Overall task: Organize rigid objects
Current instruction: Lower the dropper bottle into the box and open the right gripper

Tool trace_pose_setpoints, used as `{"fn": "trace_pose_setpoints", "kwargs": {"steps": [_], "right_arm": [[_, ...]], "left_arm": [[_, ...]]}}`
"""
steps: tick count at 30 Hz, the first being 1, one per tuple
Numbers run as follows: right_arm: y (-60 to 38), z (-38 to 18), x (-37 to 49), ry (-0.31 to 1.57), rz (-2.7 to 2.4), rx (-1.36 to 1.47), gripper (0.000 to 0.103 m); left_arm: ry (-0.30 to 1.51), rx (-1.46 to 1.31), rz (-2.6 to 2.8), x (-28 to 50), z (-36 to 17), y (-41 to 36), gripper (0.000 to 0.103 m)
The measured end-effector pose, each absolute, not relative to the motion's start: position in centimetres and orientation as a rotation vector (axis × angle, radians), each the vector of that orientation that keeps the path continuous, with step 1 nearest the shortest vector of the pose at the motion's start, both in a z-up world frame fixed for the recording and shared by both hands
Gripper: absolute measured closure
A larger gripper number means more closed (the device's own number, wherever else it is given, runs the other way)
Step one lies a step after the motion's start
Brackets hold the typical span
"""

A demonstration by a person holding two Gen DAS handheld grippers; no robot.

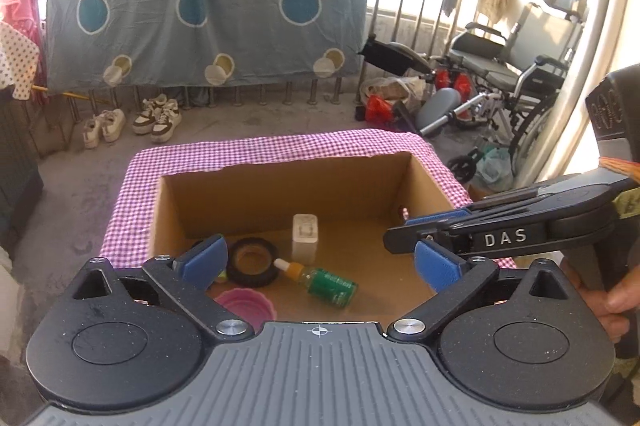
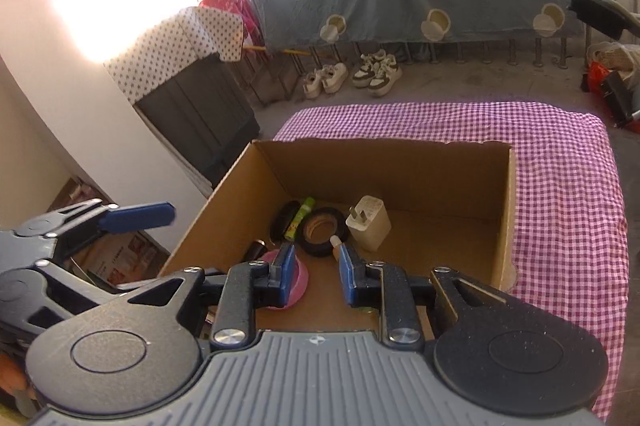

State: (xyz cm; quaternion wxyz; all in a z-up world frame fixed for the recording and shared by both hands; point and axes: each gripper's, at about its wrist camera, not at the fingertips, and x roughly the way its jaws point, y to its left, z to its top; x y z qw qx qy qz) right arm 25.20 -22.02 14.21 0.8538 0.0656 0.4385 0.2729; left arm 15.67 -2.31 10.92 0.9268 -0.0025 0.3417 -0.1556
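Both tongs hang over an open cardboard box [image 2: 400,166] that stands on a bench under a purple checked cloth [image 2: 568,210].

Left tongs [image 1: 318,260]: spread wide, nothing between the blue pads, above the near half of the box. Right tongs [image 2: 314,266]: jaws parted by a narrow gap, nothing pinched; in the left wrist view they reach in from the right over the box's right wall, and a hand [image 1: 618,300] grips their handle.

Box contents, all on the floor of the box toward its left side:
- green dropper bottle [image 1: 326,282], lying on its side, white tip touching the black tape roll [image 1: 252,262]
- white charger plug [image 2: 369,224], just right of the roll (upright in the left view)
- pink round lid [image 1: 246,304], near wall
- green tube [image 2: 299,218] and a dark round item [image 2: 283,216], beyond the roll; a small black item [image 2: 256,249] near the lid (cannot tell what either dark thing is).

Right half of the box floor bare.
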Motion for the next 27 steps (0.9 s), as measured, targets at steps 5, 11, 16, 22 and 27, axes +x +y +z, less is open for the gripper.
{"fn": "trace_pose_setpoints", "kwargs": {"steps": [5, 11, 16, 22, 27], "right_arm": [[-17.3, 12.0, 27.2, 0.998, 0.567, -0.014, 0.077], [-12.7, 8.7, 29.5, 1.067, 0.543, -0.177, 0.077], [-10.9, 6.5, 30.9, 1.110, 0.505, -0.255, 0.077], [-9.9, 4.8, 32.1, 1.140, 0.467, -0.317, 0.077], [-9.4, 4.3, 32.5, 1.178, 0.481, -0.348, 0.076]], "left_arm": [[0.699, -0.054, -0.200, 14.9, 11.0, 2.6, 0.000], [0.718, -0.083, -0.069, 15.0, 10.0, 7.2, 0.000], [0.725, -0.107, -0.034, 15.4, 9.1, 9.8, 0.000], [0.746, -0.147, -0.042, 15.8, 8.0, 11.7, 0.000], [0.752, -0.177, -0.040, 15.7, 7.6, 12.3, 0.000]]}}
